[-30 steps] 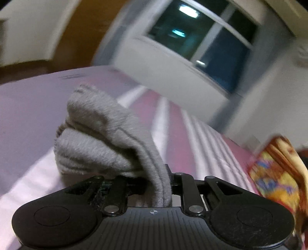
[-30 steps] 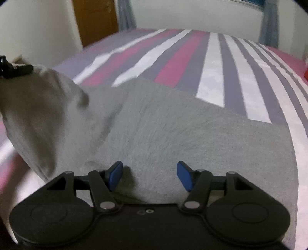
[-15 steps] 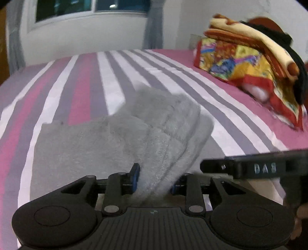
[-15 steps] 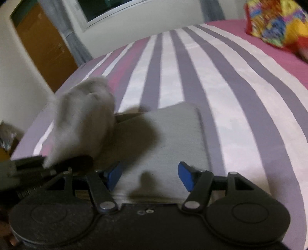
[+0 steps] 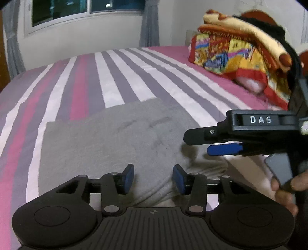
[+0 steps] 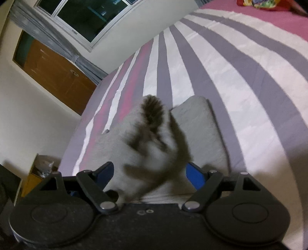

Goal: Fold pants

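1. While the left gripper (image 5: 153, 178) hangs low over the near edge of the pants (image 5: 107, 142), its blue-padded fingers (image 5: 128, 177) stand spread apart with nothing pinched, grey cloth bunching loosely in the gap between them.
2. The right gripper (image 6: 150, 173), in its own view, also has its blue pads (image 6: 194, 174) wide apart; a blurred fold of the pants (image 6: 200, 123) rises between them, touching neither pad as far as the blur allows one to tell.
3. In the left view, the right gripper (image 5: 209, 143) reaches in sideways just right of the pants, above their rumpled near corner, a hand (image 5: 284, 190) gripping its handle at the frame's edge.
4. The pants lie folded into a rough grey rectangle on the striped bedspread (image 5: 115, 80), the near part wrinkled and heaped, the far edge flat and fairly straight.
5. Beyond the pants, pink, white and purple stripes run toward the far end of the bed.
6. Right of the pants and farther back, a pile of bright bedding (image 5: 240, 52) in red, yellow and blue sits on the pink part of the bedspread.
7. Past the pants and the bed's end, a dark window (image 5: 86, 9) with a grey curtain (image 5: 150, 23) fills the wall; in the right view a brown door (image 6: 55, 75) stands left of the pants, beside the window (image 6: 100, 17).
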A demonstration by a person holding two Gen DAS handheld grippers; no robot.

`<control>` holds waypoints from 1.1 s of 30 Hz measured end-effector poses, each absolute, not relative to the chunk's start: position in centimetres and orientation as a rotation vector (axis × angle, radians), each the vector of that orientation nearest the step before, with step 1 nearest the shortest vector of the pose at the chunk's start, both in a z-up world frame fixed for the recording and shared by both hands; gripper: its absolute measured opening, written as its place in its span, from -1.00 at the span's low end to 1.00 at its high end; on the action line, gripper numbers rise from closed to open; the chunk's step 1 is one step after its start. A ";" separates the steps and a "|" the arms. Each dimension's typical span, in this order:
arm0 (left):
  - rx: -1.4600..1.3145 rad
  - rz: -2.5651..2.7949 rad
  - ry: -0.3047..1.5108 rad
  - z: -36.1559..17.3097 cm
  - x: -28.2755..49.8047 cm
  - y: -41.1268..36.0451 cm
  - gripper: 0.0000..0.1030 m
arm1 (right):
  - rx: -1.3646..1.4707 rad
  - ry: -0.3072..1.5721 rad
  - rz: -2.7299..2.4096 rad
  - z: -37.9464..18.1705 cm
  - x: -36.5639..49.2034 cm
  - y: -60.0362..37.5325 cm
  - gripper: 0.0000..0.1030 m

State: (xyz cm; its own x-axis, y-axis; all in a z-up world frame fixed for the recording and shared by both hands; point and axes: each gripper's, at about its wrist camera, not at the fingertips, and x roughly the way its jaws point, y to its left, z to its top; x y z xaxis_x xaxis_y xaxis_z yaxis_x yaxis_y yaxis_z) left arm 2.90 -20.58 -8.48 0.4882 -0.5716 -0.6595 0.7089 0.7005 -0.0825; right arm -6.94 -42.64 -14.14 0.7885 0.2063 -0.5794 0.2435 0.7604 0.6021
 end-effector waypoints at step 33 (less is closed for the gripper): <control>-0.016 -0.601 0.816 -14.6 6.6 -15.3 -0.03 | 0.490 0.705 -0.171 -15.5 -7.3 -41.6 -0.10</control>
